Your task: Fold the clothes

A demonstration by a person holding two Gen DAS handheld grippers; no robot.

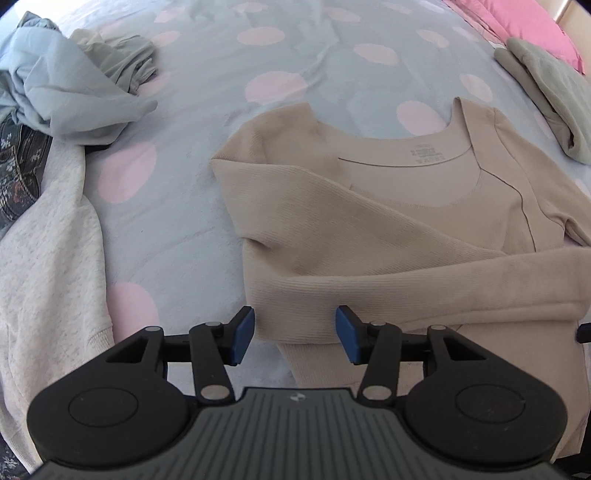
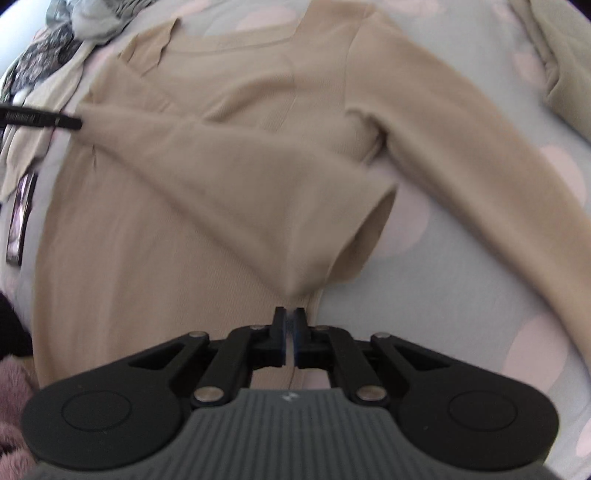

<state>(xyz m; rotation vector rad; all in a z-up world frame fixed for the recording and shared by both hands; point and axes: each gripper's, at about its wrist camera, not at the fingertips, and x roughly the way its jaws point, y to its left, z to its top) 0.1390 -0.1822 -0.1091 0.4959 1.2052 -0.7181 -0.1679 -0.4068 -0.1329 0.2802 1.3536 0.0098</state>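
Beige long-sleeved top (image 1: 388, 229) — lies flat on the dotted bedsheet (image 1: 207, 74), one sleeve folded across its chest. Right gripper (image 2: 290, 321) — clenched on that sleeve's cuff. Left gripper (image 1: 295, 332) — released, jaws apart above the top's edge, holding nothing.

A bed (image 1: 207, 206) fills both views, covered by a pale blue-grey sheet (image 1: 192, 62) printed with large pink dots and creased near its far end. A pink pillow (image 1: 532, 22) lies at the bed's far right corner, with a strip of pale wood (image 1: 576, 11) just beyond it. Soft, even daylight falls across the sheet, casting only faint shadows. A pink fluffy fabric (image 2: 13, 410) shows at the bed's near left edge.
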